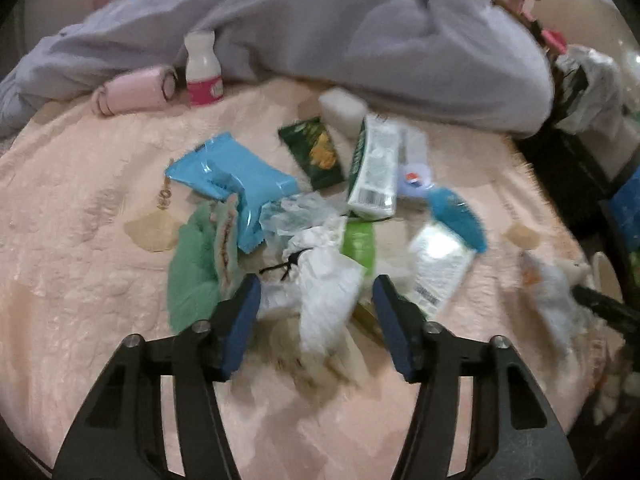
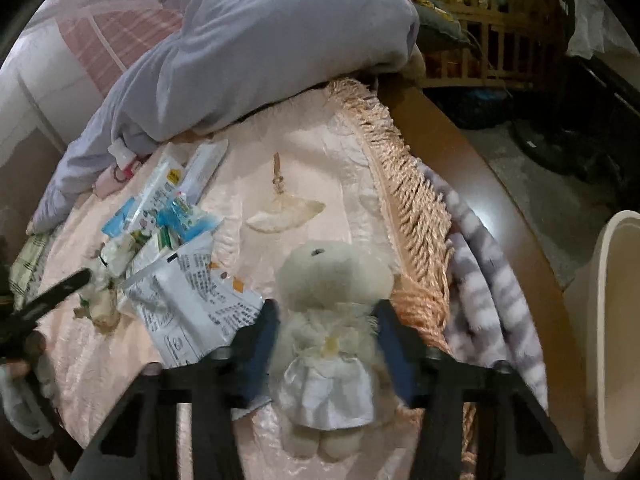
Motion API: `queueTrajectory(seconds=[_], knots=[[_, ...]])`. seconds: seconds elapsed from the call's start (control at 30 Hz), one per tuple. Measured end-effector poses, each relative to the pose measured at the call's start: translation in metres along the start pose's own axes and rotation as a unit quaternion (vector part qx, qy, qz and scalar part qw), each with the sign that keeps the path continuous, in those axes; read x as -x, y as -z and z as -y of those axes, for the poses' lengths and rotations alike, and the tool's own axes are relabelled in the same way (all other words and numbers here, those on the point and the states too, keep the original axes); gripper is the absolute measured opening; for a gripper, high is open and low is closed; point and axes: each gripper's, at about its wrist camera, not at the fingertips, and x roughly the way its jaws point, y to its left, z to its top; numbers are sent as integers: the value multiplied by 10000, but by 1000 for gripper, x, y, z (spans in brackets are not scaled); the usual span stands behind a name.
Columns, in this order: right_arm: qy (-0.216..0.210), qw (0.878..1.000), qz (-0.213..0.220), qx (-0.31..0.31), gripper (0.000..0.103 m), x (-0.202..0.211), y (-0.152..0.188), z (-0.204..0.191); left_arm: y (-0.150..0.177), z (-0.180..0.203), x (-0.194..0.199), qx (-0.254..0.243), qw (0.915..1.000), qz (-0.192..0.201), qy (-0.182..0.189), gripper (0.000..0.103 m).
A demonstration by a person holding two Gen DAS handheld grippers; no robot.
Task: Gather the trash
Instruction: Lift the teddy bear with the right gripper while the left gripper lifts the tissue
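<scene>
Directly ahead of your left gripper (image 1: 316,288), its blue-padded fingers stand spread, with a crumpled white tissue (image 1: 324,304) lying between them; no pad touches it. Your right gripper (image 2: 326,320) is likewise spread, its fingers either side of a cream plush toy (image 2: 332,320) in a white dress; contact with the pads cannot be confirmed because that view is blurred.

Trash sits in one pile at the middle of the pink bedspread (image 1: 80,240): a blue wrapper (image 1: 232,184), a dark green packet (image 1: 314,152), a green-and-white carton (image 1: 374,168), a silver pouch (image 1: 438,272) and a clear plastic scrap (image 1: 298,212). A green cloth (image 1: 192,272) borders the pile on its left side. A white printed bag (image 2: 192,300) lies just beside the plush toy, toward the pile.

Open bedspread extends to the left and near edges. At the far edge a grey duvet (image 1: 320,32) is heaped, with a white bottle (image 1: 203,70) and a pink roll (image 1: 132,90) standing against it. The fringed edge (image 2: 412,200) of the bedspread runs along the right side, and a striped blanket (image 2: 484,280) hangs beyond it beside a cream bin (image 2: 612,320), which is cut off by the frame.

Items under the tissue are hidden, and the carton's lettering is probably too smeared to read.
</scene>
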Motion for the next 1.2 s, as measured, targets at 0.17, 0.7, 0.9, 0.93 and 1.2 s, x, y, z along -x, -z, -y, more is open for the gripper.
queueTrajectory(seconds=[0.17,0.7,0.9,0.93,1.2], knots=[[-505,9977,416,-192,9,40,-16,4,-14,-22,19,518,9973,249,449,9],[404,9976,-57,554,57,-9,-19,-15,3,65,110,-61,9758,618,2096,9],[-286,9995,93,102,38,-1,-21,-2,21,131,65,-409,9730,64,2272,9],[-371,9991,224,34,38,10,-22,-1,23,141,55,-523,9764,-33,2095,9],[-969,9910,841,-384,38,70,-21,20,44,157,-8,-551,9822,-793,1611,9]])
